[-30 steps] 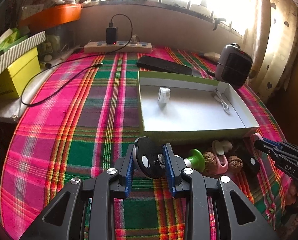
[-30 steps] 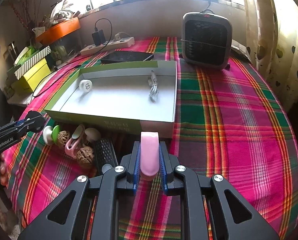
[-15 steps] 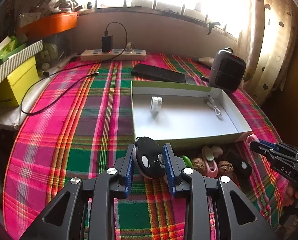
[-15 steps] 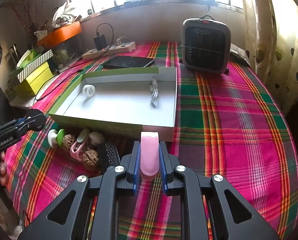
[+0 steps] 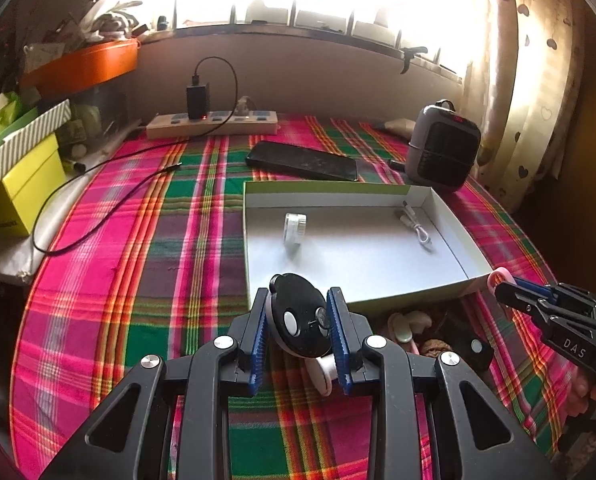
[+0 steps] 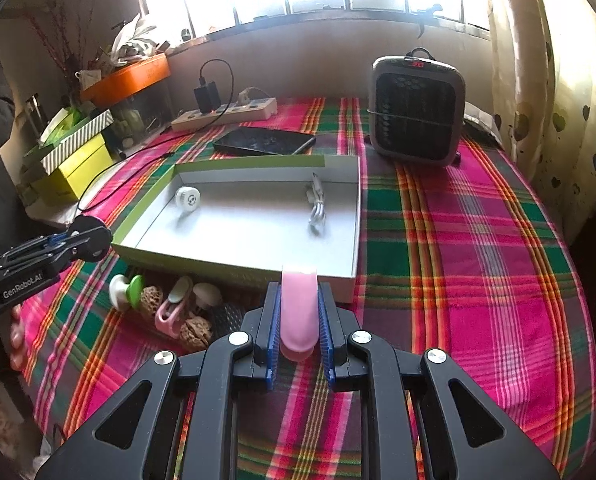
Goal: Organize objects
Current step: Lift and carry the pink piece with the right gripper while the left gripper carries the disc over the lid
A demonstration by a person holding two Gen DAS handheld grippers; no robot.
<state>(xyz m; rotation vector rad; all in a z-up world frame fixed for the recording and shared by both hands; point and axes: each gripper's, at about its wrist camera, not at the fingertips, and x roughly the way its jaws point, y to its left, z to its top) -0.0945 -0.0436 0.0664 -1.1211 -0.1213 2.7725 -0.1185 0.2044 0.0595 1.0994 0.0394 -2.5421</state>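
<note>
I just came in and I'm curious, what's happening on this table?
A person is tidying small things into the shallow white cardboard box. The left tool grips a round black gadget; the right tool grips a pink plastic piece. Both hover before the box.
</note>
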